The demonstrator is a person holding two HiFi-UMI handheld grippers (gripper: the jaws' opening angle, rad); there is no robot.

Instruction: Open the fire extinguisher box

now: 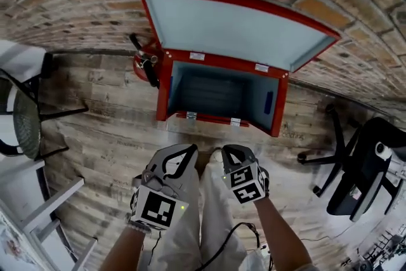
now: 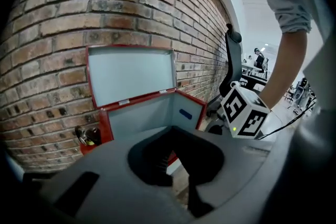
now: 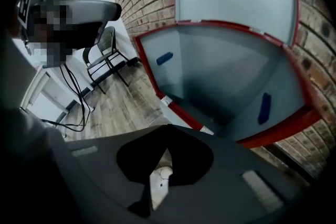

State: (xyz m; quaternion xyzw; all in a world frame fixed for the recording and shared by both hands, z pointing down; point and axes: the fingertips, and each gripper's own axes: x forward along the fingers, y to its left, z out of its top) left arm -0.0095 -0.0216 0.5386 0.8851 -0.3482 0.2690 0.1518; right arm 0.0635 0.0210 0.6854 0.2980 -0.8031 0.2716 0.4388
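The red fire extinguisher box [image 1: 163,82] stands on the wooden floor against the brick wall. Its lid [image 1: 235,28] is swung up and leans on the wall, so the empty grey inside shows. A red extinguisher [image 1: 147,60] rests against the box's left side. My left gripper [image 1: 184,152] and right gripper [image 1: 231,152] hover side by side over the person's legs, a short way in front of the box and touching nothing. Both are shut and empty. The left gripper view shows the box [image 2: 105,128] and the raised lid [image 2: 131,73]; the right gripper view looks into the box [image 3: 181,113].
A black metal chair [image 1: 25,117] stands at the left, with a white table [image 1: 38,200] below it. A black office chair [image 1: 361,162] stands at the right. A cable [image 1: 235,238] runs along the person's legs.
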